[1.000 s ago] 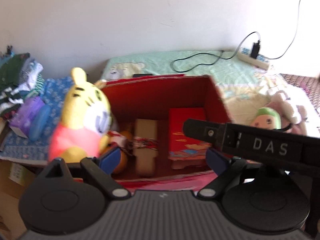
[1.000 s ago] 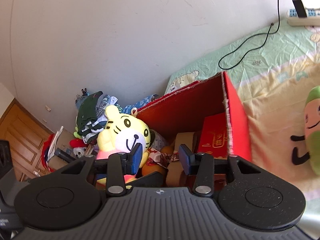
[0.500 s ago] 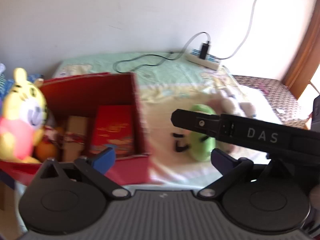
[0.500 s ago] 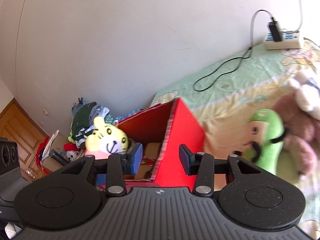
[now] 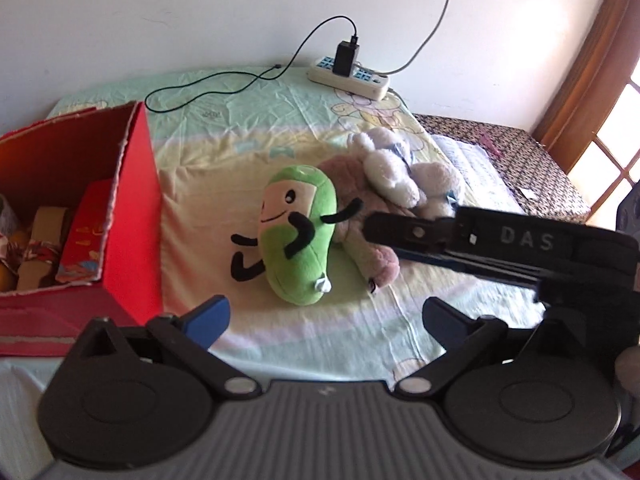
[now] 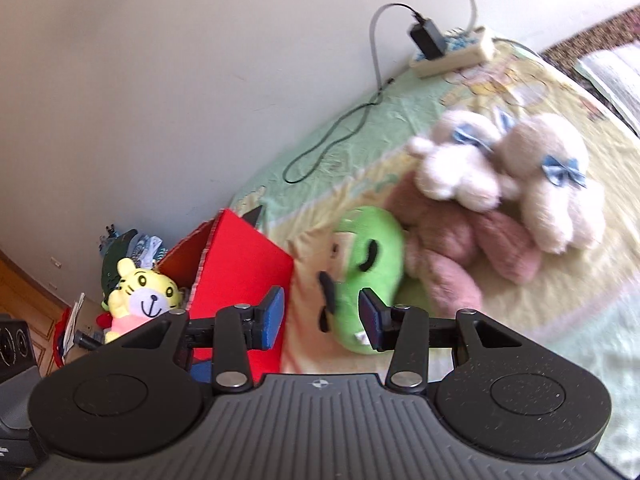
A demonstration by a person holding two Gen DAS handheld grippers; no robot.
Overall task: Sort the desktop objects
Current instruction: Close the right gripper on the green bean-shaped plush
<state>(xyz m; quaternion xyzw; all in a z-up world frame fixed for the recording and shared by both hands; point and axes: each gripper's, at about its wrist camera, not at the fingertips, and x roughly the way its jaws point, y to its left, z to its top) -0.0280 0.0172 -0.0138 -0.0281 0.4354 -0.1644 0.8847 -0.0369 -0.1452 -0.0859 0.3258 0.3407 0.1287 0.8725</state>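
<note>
One fuzzy, bean-shaped green plush (image 5: 298, 236)

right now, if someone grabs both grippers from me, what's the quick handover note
Left gripper: open, empty, facing the bed.
Right gripper: open, empty, aimed near the green plush.
Red box at the left of the bed already holds small boxes. The yellow tiger plush sits at its far side; whether it is inside is unclear.
Left to sort: the green plush, the pink plush and the white plush, all lying together on the bed sheet.
Power strip and its cable stay at the wall.
</note>
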